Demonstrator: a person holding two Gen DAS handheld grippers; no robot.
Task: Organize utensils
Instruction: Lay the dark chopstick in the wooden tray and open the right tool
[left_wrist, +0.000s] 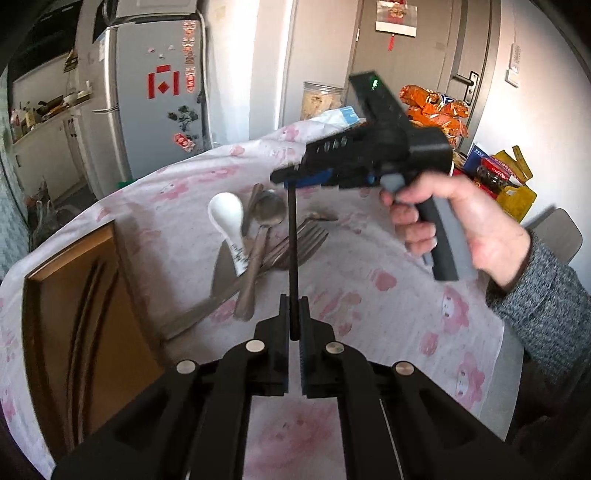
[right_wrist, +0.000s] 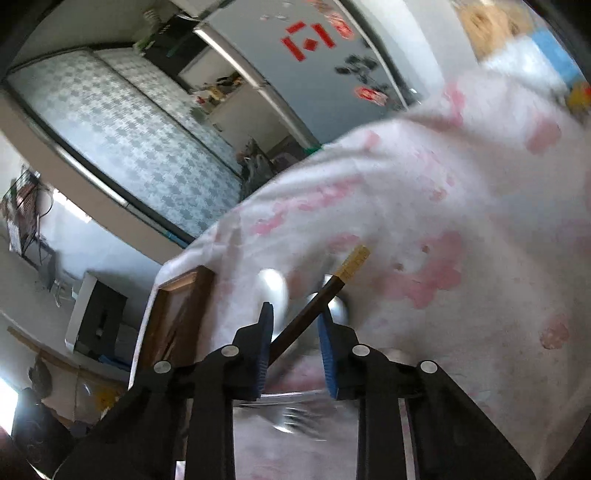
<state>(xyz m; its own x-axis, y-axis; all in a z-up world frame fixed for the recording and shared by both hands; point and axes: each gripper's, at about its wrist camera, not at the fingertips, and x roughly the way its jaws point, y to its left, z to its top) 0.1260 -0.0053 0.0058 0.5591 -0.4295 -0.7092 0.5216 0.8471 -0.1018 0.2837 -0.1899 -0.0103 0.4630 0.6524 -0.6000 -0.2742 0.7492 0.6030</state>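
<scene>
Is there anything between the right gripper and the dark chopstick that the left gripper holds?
Nothing visible stands between them. The chopstick already lies between the jaws of the right gripper, and the left gripper is shut on its other end.

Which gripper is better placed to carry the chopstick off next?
Left, probably. The left gripper is shut on the chopstick at its lower end, holding it upright above the utensil pile. The right gripper only brackets the gold-tipped end, jaws apart; a firm grip isn't evident.
</scene>
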